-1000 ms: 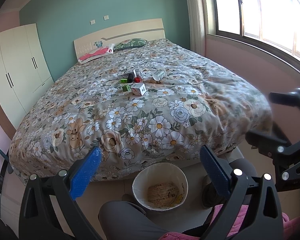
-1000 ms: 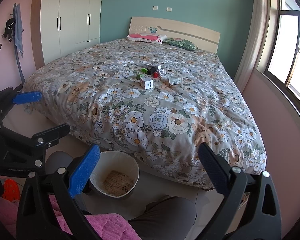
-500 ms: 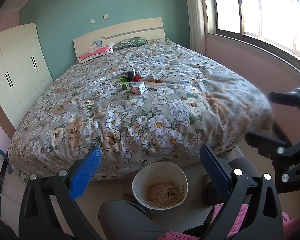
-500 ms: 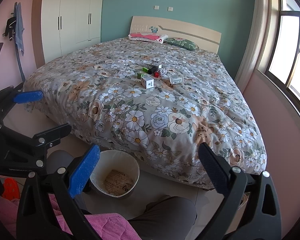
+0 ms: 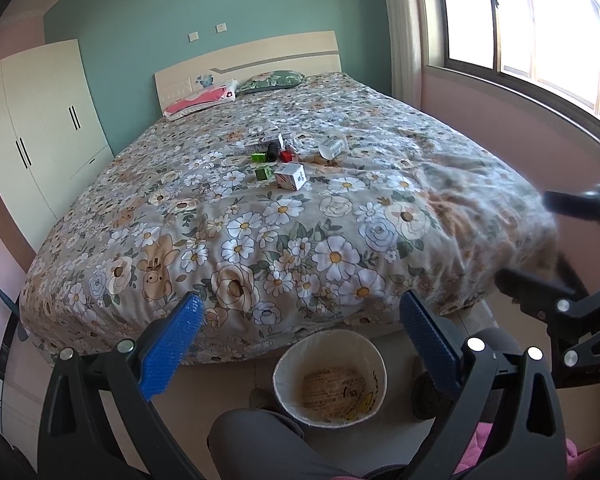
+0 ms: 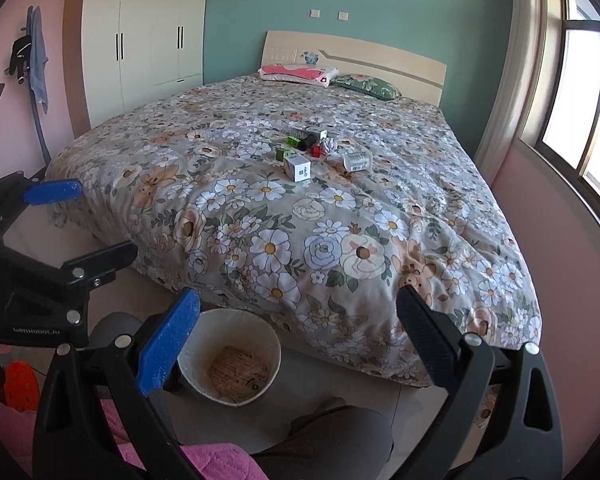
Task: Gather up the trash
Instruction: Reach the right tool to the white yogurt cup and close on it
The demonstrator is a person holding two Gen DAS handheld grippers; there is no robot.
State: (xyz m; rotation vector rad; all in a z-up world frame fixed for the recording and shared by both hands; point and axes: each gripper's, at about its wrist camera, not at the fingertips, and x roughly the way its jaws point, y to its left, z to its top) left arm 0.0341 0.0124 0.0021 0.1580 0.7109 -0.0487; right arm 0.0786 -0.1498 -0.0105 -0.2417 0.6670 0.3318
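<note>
Teal wall (image 5: 148, 12), white wardrobe (image 6: 140, 52), sunlit window (image 5: 540, 32)

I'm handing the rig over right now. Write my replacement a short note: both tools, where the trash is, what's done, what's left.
Left tool: open, empty, held low before the foot of the bed.
Right tool: open, empty, beside it.
Trash: a cluster mid-bed, untouched: white box, green pieces, red piece, dark cylinder, crumpled foil, tipped cup.
Bin: on the floor at the foot of the bed; only printed paper shows at its bottom.
Done: nothing picked up.
Left: carry every piece to the bin.
</note>
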